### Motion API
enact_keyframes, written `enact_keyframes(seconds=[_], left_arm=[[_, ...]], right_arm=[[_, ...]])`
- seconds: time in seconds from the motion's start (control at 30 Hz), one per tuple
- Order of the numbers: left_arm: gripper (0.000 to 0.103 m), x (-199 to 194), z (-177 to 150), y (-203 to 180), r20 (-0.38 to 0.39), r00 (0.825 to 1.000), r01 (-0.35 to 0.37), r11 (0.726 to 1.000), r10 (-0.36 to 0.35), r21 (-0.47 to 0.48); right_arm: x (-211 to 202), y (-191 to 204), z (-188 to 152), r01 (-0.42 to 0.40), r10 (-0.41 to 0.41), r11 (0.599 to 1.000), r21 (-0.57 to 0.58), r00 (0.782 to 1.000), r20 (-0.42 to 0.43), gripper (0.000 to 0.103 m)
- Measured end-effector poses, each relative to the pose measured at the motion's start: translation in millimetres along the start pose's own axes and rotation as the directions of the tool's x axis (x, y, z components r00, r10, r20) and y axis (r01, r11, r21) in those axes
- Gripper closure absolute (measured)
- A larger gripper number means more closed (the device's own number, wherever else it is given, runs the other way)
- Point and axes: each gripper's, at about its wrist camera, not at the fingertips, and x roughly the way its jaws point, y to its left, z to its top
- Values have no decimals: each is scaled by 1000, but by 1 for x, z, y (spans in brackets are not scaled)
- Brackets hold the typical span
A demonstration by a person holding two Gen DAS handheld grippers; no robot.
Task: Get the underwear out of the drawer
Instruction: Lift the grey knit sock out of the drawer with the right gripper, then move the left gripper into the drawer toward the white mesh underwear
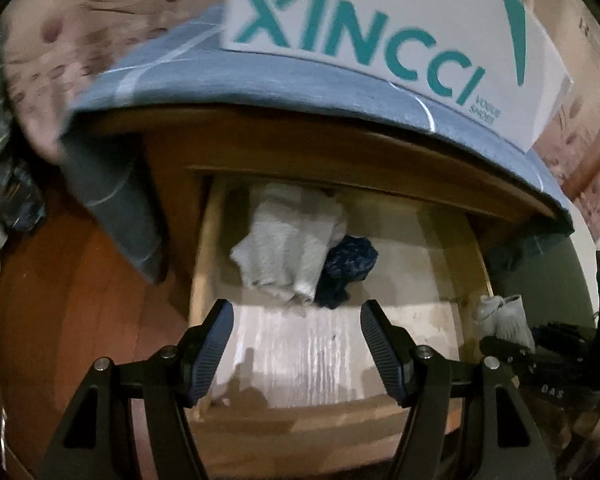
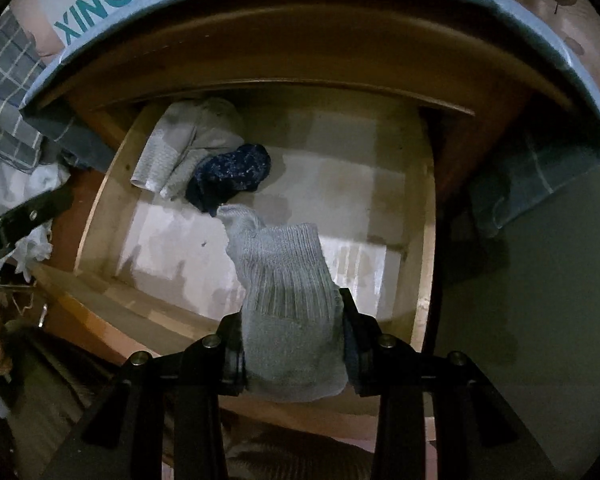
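The right gripper [image 2: 292, 344] is pinching a pale grey ribbed garment [image 2: 284, 292], which looks more like a thick sock than underwear, and the cloth hangs from between its pads at the lower middle of the right wrist view, over the open wooden drawer [image 2: 424, 240]. Its loose end trails up toward the middle of the frame, just beside a dark blue speckled bundle [image 2: 232, 176], and I cannot tell whether the two touch. Left of that bundle, in the drawer's upper left corner, lies a folded light grey knit piece [image 2: 180, 148]. The left gripper [image 1: 296, 344] stands spread with nothing between its fingers, at the bottom of its own view, aimed down at the drawer's pale lining below the same grey piece [image 1: 288, 252] and blue bundle [image 1: 348, 268]. Above the drawer, a blue-grey cloth [image 1: 260, 76] covers the cabinet top, and a white box printed XINCCI [image 1: 380, 20] sits on it. To do this step well, I would carry the held garment straight up until its trailing end hangs free of the front board, then move it off to the side, watching that the tip does not catch the blue bundle and drag it along. The grip looks well seated, deep in the pads, so no regrasp seems needed. The free gripper seems well placed to go for the blue bundle, which I take to be the likeliest underwear.
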Motion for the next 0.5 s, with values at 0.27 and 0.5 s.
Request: enact_keyframes(seconds=[0.27, 0.5], left_arm=[[35, 59, 19, -11, -138, 989, -48, 995, 60, 91], [35, 89, 22, -19, -213, 972, -52, 971, 104, 234]], right_arm=[[3, 10, 2, -32, 32, 999, 4, 999, -16, 69], [5, 9, 4, -73, 74, 997, 23, 997, -28, 69]])
